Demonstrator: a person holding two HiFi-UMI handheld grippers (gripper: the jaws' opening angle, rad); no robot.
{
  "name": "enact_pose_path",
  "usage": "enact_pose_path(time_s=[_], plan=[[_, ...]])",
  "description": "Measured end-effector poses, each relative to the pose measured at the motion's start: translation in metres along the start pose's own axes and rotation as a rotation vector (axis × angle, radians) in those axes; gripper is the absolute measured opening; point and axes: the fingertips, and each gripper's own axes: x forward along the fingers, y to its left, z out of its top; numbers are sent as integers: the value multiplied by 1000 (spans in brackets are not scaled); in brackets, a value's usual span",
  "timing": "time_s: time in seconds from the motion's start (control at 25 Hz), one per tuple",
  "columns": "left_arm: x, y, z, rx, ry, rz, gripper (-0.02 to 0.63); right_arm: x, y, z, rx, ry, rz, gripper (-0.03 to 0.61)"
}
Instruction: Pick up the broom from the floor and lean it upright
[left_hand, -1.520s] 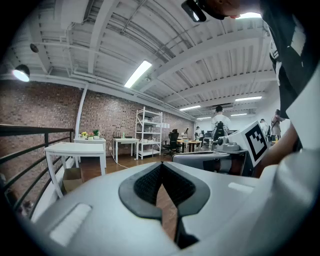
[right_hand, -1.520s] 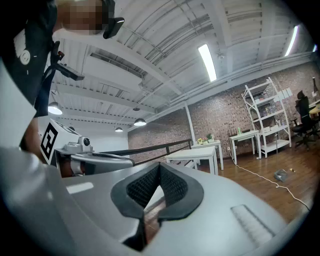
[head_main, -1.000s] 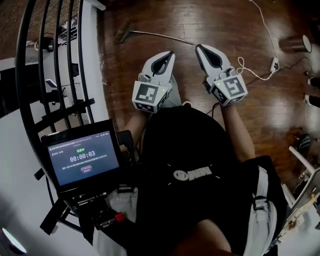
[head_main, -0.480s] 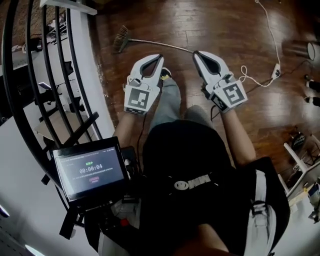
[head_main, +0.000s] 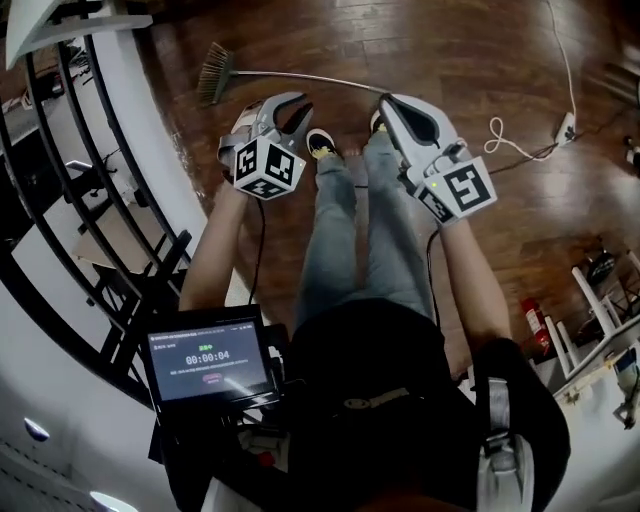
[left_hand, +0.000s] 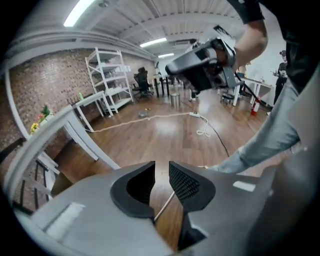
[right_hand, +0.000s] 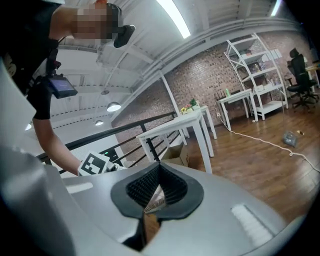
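Half opening the left gripper (left_hand: 161, 172) just now, with nothing between its pads (left_hand: 187, 182) yet and only the thin handle of the broom (head_main: 300, 78) showing through the gap, lying flat on the wooden floor (head_main: 450, 60). Keeping the right gripper (right_hand: 159, 172) pinched shut and empty, apparently sighting the bristles past its tips. Stooping lower than a second ago, bringing both claws near the handle. Readying the pick-up, not yet touching; lifting and leaning upright still remaining.

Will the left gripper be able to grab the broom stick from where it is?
Probably yes. The left gripper has just been opening its jaws and holds nothing, and the broom lies just ahead on bare floor with nothing blocking it.
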Motion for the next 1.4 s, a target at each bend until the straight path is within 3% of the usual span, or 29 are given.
enact_pose_path(time_s=[0.16,0.28,0.36,0.4,0.64,0.8,1.04,1.32,1.4], plan=[[141,-17,-109,37,193,-136,166,43,-74,-118,66,63,-11,3],[237,-30,-183,16,254,-214,186,69,-113,-189,80,95,-19,3],[297,-41,-231,22,308,-256,241,82,-133,-230,82,106,4,3],[325,-48,-253,39,335,-275,273,86,-145,-251,84,114,7,3],[433,-100,-348,227,446,-359,284,89,-194,-347,123,161,-37,3],[459,-118,-373,305,491,-401,284,85,-208,-376,140,185,-41,3],[480,-134,-376,450,512,-436,249,86,-209,-386,173,188,-54,3],[480,-135,-376,458,499,-489,247,103,-207,-390,194,173,-39,3],[478,-139,-377,448,511,-477,205,106,-207,-391,204,167,-36,3]])
